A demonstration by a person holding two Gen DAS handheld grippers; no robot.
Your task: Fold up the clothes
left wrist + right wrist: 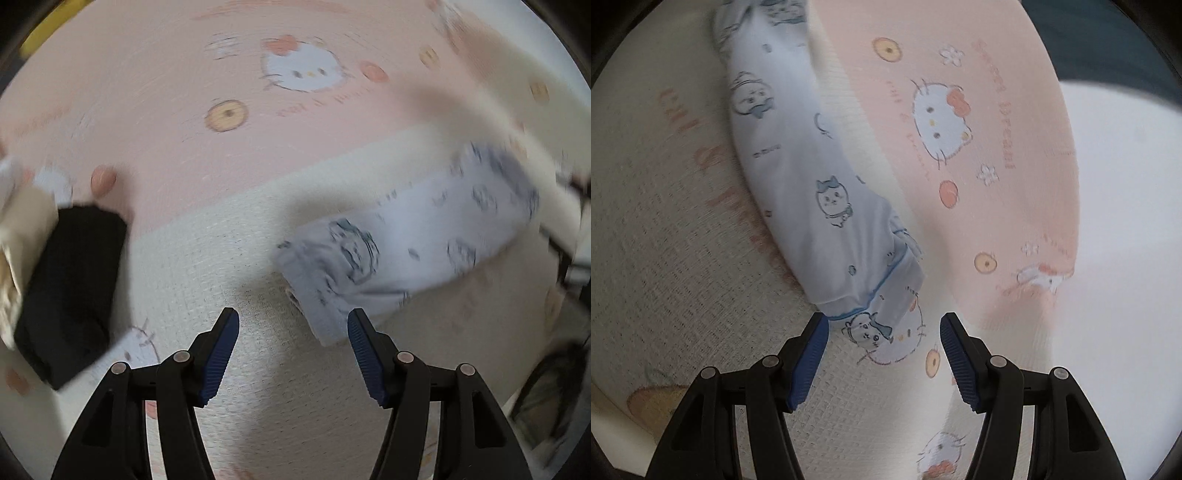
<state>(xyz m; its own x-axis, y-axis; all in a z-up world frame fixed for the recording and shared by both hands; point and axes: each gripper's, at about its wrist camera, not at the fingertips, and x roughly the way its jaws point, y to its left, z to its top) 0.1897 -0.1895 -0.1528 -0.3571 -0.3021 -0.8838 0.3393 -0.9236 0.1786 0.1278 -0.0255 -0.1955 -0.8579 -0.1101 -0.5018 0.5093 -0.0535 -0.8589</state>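
Pale blue fabric printed with small cartoon animals, the folded garment (pixel 406 243) lies as a long narrow band on a pink-and-cream bedsheet (pixel 155 122) patterned with cat faces and round yellow shapes. In the left wrist view the band runs from lower centre toward the upper right, crossing the cream part of the sheet. The left gripper (pixel 293 349) hangs above the sheet with its jaws spread and nothing between them; the garment's near end sits just beside the tip of its right-hand finger, contact not determinable owing to blur. A folded black garment (pixel 70 288) lies well apart at the left edge, beside a cream item (pixel 14 229) too blurred to identify.

In the right wrist view the right gripper (pixel 884 350) also stands with jaws wide apart and empty, the blue-piped cuff end of the folded garment (pixel 798 173) lying just ahead of its fingertips on the bedsheet (pixel 1015 206).
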